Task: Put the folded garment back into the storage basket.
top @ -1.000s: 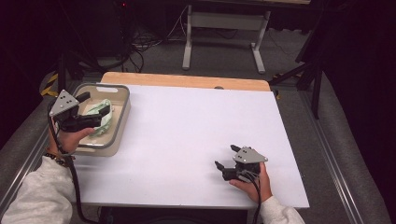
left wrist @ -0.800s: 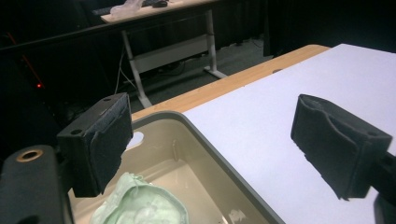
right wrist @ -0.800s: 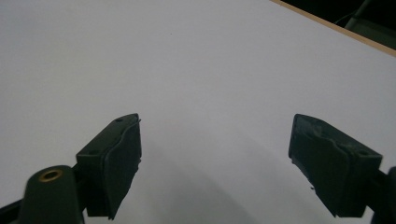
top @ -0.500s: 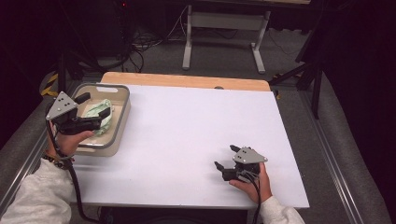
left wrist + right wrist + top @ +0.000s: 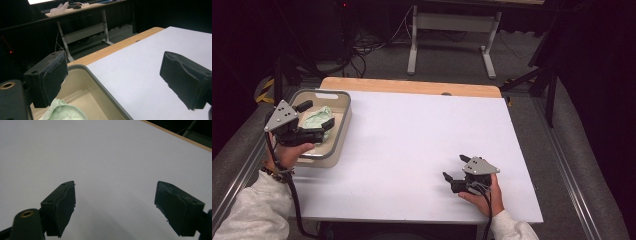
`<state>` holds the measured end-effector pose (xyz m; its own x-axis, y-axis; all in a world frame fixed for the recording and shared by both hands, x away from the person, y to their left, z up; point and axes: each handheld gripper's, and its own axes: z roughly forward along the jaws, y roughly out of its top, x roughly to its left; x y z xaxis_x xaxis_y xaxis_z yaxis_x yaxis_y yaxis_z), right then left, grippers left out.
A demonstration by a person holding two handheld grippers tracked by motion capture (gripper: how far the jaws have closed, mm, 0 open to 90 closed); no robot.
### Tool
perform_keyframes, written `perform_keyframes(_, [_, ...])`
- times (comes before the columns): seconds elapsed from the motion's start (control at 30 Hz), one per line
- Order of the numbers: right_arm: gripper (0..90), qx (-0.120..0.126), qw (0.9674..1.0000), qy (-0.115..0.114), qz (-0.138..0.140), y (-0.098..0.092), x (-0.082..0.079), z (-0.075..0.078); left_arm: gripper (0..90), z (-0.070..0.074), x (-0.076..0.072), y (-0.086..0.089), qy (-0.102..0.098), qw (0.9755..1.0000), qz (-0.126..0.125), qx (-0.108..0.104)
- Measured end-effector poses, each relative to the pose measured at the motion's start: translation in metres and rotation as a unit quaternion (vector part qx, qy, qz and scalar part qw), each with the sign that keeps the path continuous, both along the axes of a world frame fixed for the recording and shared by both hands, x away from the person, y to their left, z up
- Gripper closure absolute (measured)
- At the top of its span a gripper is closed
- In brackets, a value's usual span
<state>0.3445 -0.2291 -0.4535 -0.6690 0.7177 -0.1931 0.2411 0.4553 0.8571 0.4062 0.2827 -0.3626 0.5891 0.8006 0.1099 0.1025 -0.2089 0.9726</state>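
Cloth lies in the bin at the table's left edge. Left gripper hangs over it, jaws just opened wide, nothing clamped. Right gripper rests apart on the table. Deposit appears complete; withdrawal remains.

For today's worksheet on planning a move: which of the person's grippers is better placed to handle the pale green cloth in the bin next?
Left. The left gripper hangs open above the bin where the pale green cloth lies; the right gripper rests open, far across the white table.

High view looks down over the white table; both gripper views skim it closely.
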Motion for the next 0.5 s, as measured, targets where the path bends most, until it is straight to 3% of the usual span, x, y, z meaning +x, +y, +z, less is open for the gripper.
perform_keyframes(0.5, [17.7, 0.001, 1.0000, -0.002, 0.000, 0.000, -0.001, 0.001, 6.6, 0.000, -0.006, -0.013, -0.008, 0.9999, -0.004, 0.008])
